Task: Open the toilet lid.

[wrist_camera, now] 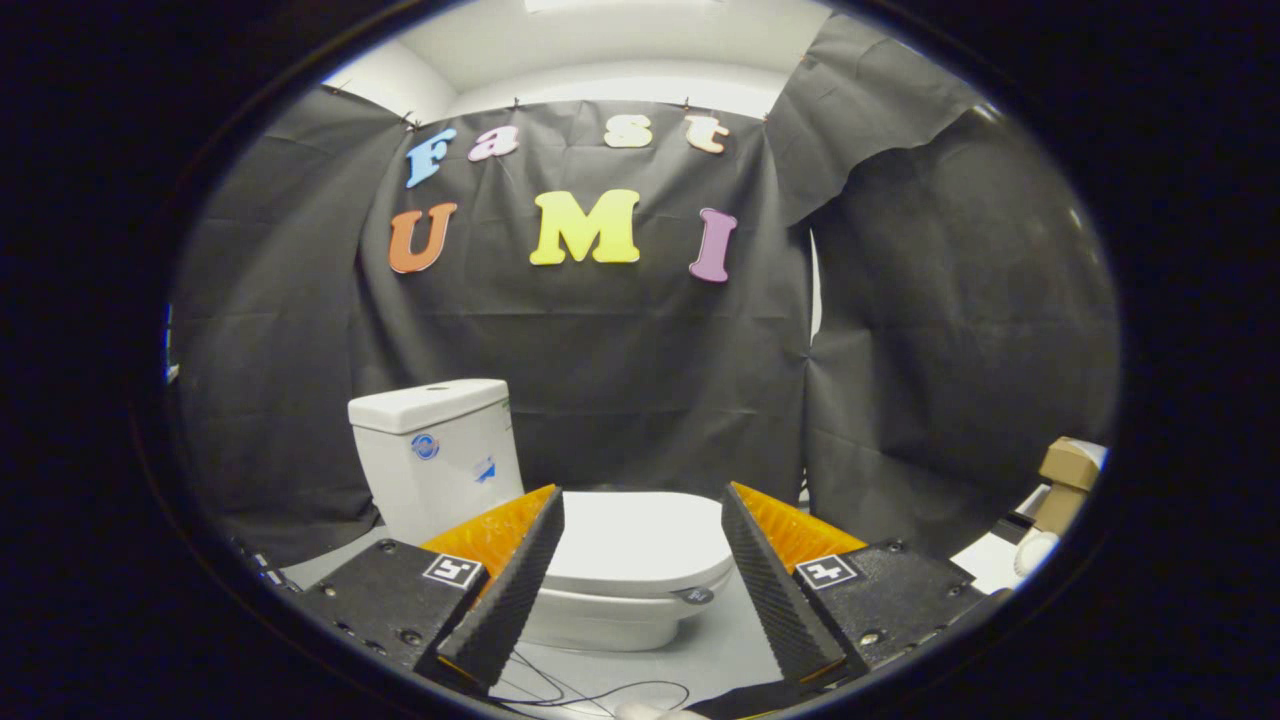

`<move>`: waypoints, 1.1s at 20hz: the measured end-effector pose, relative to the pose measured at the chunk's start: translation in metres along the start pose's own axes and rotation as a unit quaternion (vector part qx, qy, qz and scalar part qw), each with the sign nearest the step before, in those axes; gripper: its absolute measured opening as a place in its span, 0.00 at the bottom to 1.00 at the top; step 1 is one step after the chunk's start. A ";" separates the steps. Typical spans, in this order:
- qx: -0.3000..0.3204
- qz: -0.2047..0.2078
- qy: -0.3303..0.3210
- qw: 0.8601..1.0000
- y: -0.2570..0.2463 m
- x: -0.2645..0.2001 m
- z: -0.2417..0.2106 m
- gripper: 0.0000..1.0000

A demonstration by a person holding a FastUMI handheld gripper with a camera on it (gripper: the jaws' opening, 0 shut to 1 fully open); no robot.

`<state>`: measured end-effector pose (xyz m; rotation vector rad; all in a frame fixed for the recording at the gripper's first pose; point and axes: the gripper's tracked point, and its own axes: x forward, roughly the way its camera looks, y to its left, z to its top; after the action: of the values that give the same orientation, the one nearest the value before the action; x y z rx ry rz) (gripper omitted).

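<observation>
A white toilet stands ahead of me on a pale floor, its tank to the left against the black cloth wall. The white lid lies flat, closed over the bowl, and shows in the gap between my two fingers. My gripper is open, fingers spread wide, hovering short of the lid and slightly above it with nothing between them. The lid's front edge points toward the right finger.
A thin black cable lies looped on the floor below the fingers. At the far right sit a brown cardboard box and some white items. Black cloth encloses the booth behind and beside the toilet.
</observation>
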<state>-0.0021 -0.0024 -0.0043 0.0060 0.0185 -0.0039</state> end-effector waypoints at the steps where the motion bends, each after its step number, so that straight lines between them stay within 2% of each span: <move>1: -0.001 0.002 -0.001 1.000 0.002 0.000 0.001 0.99; 7: -0.004 0.006 0.000 1.000 0.006 0.018 0.003 0.99; 12: 0.016 0.004 0.006 1.000 -0.004 0.058 0.010 0.99; 18: 0.103 0.039 0.054 0.993 -0.019 0.125 -0.015 0.99; 22: 0.190 0.035 0.097 0.976 -0.044 0.167 -0.062 0.99</move>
<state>0.1635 -0.0465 -0.0699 0.3902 0.2125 0.0631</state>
